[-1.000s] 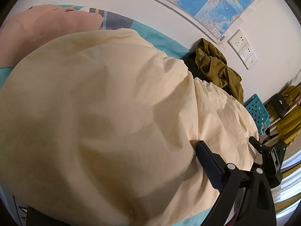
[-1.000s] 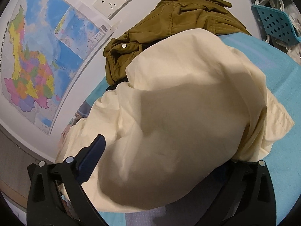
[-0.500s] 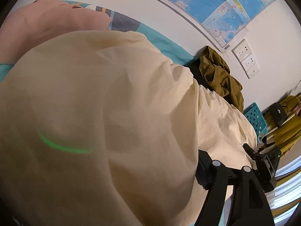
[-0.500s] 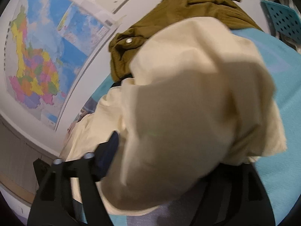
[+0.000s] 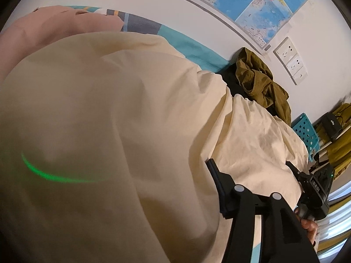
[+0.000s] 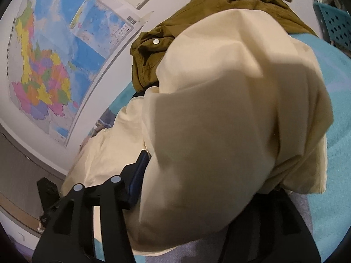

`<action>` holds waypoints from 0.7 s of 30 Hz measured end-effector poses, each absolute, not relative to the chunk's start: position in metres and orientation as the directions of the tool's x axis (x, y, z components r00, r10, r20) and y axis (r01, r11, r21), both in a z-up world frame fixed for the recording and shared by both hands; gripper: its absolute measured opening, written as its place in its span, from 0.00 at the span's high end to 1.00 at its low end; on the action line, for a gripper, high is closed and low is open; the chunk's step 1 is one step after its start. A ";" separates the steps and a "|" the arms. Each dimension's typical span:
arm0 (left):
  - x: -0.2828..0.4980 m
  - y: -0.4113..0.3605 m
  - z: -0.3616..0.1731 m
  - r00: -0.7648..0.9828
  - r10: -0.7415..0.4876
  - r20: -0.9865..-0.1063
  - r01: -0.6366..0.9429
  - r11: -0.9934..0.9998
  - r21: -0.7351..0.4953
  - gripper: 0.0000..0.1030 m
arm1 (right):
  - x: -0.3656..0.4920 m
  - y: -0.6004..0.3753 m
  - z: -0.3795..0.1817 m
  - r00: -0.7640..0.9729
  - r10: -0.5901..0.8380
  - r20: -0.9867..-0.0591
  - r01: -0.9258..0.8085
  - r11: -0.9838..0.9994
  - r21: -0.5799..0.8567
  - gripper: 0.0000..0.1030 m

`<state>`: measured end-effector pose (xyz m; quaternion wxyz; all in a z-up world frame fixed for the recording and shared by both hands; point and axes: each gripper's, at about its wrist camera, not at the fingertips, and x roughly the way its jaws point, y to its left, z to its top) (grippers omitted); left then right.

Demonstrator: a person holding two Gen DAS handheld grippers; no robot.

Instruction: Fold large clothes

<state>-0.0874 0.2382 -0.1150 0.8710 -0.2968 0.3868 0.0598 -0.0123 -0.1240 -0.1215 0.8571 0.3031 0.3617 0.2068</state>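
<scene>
A large cream garment lies spread over the teal bed and fills most of the left wrist view. It bulges up between the fingers of my left gripper, whose jaws are closing. Only the right finger shows; cloth hides the other. In the right wrist view the same cream garment drapes over my right gripper, whose jaws are also closing around a fold. Its left finger touches the cloth, and the other finger is covered. The right gripper's black body sits at the garment's far end.
An olive-green garment lies crumpled against the wall, on something black. A pink garment lies at the far left. Teal sheet shows to the right. A teal perforated basket, wall map and sockets lie beyond.
In both views the visible finger has swung inward toward the cloth. The cream fabric has bunched up closer to both cameras. Neither hand has shifted much.
</scene>
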 end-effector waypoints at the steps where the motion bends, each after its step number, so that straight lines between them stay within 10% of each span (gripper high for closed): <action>1: -0.087 0.238 -0.115 0.695 -0.126 -0.708 -0.334 0.815 -0.473 0.47 | -0.012 -0.122 -0.121 0.652 0.571 -0.499 -0.138 0.736 0.663 0.41; 21: -0.086 0.235 -0.114 0.688 -0.111 -0.717 -0.332 0.831 -0.447 0.54 | -0.003 -0.119 -0.121 0.620 0.611 -0.493 -0.158 0.712 0.684 0.55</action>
